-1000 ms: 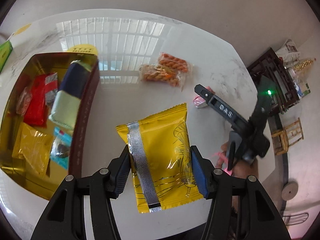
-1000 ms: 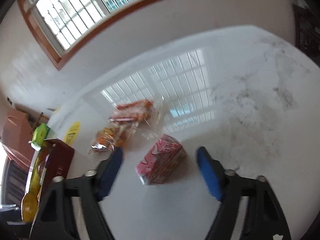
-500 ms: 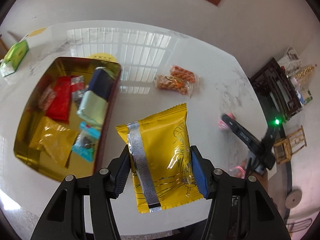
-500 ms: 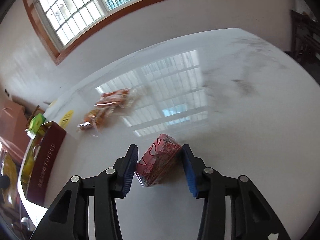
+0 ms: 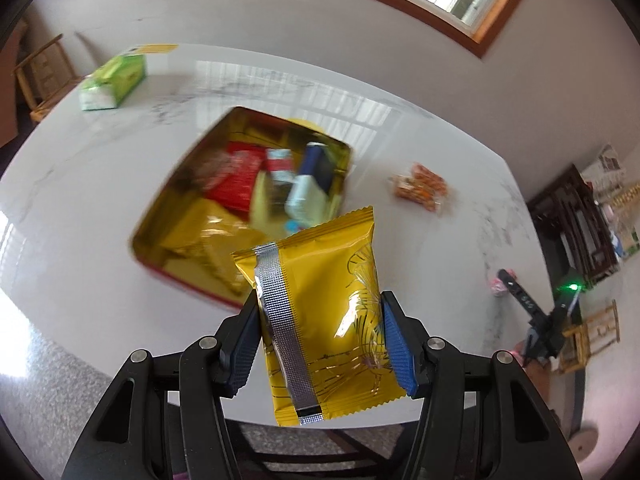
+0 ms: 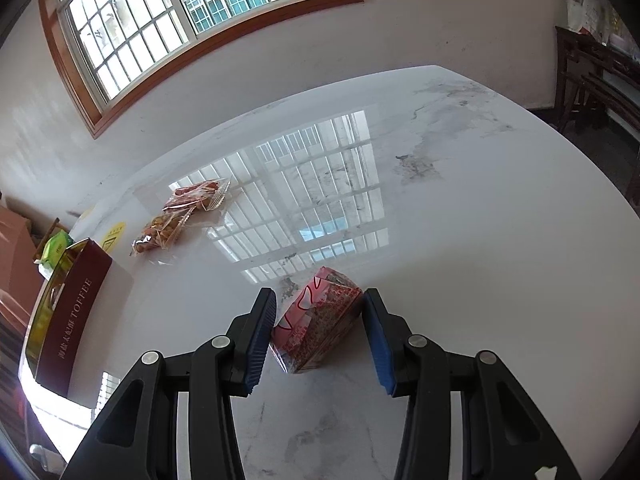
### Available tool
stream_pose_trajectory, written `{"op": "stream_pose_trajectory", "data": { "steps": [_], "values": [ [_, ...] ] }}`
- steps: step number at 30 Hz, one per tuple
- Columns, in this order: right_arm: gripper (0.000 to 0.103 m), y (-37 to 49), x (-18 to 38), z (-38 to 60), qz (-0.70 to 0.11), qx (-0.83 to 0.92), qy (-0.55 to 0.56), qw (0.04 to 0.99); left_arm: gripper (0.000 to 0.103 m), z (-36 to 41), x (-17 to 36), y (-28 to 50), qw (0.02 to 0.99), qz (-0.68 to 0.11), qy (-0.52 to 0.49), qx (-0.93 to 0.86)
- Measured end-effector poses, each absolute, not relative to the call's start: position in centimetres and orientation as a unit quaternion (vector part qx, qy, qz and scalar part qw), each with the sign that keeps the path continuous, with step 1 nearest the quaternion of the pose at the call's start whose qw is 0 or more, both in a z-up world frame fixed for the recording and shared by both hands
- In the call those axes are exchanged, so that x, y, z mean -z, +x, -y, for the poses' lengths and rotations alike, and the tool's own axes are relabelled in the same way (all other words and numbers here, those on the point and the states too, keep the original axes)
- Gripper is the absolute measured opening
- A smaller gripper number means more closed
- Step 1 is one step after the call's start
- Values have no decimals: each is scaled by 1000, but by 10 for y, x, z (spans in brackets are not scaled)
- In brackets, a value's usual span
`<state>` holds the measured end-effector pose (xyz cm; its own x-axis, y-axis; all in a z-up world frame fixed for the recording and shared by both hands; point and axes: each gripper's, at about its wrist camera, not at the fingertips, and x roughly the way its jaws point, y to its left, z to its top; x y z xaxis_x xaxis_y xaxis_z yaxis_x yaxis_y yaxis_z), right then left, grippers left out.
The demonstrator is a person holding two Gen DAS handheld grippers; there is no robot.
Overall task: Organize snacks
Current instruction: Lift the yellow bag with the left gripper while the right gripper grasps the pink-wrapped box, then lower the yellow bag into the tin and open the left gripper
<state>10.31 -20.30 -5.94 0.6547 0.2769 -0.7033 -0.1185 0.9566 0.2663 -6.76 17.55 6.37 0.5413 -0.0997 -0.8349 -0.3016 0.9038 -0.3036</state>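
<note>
Two clear packets [image 6: 180, 216] lie apart from the tin [image 6: 76, 308] edge.

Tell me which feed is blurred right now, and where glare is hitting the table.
Left wrist view: the gold tin and its contents are motion-smeared, while the yellow packet in the left gripper stays sharp. Right wrist view: crisp; the window reflects as a bright grid on the table, beyond the pink packet.

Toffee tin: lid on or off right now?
Off. The toffee tin sits open on the table, snack packets visible inside its gold interior. No lid shows in either view.
</note>
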Motion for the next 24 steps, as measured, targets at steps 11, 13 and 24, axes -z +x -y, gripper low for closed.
{"op": "stream_pose_trajectory", "data": {
  "steps": [11, 13, 24],
  "values": [
    [41, 101, 60, 208, -402, -91, 100, 906, 57, -220, -50, -60, 853, -470, -202, -99],
    [41, 101, 59, 209, -402, -88, 100, 906, 57, -223, -47, -48, 857, -467, -194, -96],
    [41, 105, 60, 219, -404, -74, 105, 906, 57, -219, -12, 20, 860, -478, -151, -93]
  ]
}}
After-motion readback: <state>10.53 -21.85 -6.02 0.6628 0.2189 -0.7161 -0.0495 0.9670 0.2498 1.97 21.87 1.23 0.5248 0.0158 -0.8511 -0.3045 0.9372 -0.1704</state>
